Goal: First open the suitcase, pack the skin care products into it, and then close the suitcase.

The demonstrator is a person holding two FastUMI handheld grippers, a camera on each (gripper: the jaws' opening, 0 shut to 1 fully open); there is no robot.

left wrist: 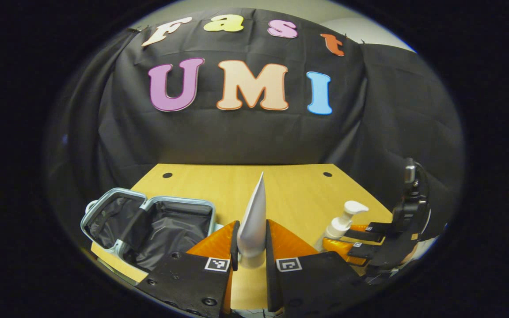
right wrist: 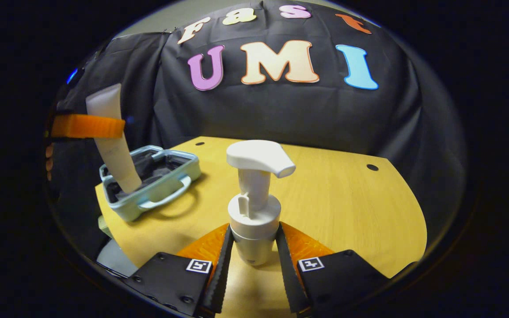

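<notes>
Left gripper view, nearest first: left gripper (left wrist: 252,254) at 6 o'clock, both fingers pressed on a pale squeeze tube (left wrist: 254,225), cap end down, crimped tip pointing to 12. The tube looks lifted off the table (left wrist: 219,185). At 8 o'clock, the suitcase (left wrist: 148,225) lies flat with its lid thrown back; both dark-lined halves appear bare. At 4 o'clock, the pump bottle (left wrist: 340,221) stands between the fingers of the right gripper (left wrist: 360,240).

Right gripper view, nearest first: right gripper (right wrist: 254,254) at 6 o'clock, its 2 fingers flanking the pump bottle (right wrist: 254,207) at the body just under the collar, seemingly in contact; I judge it clamped. Whether the bottle base rests on the table (right wrist: 347,198) or hangs just above it, cannot tell. At 9 o'clock, the suitcase (right wrist: 148,185), handle facing the camera. Above it, around 10 o'clock, the tube (right wrist: 113,141) hangs tilted over the open case, held by the other gripper.

Progress, as judged: opening done. 2 products gripped, 0 packed. Left to do: lower tube into the case, bring bottle over, close lid.
</notes>
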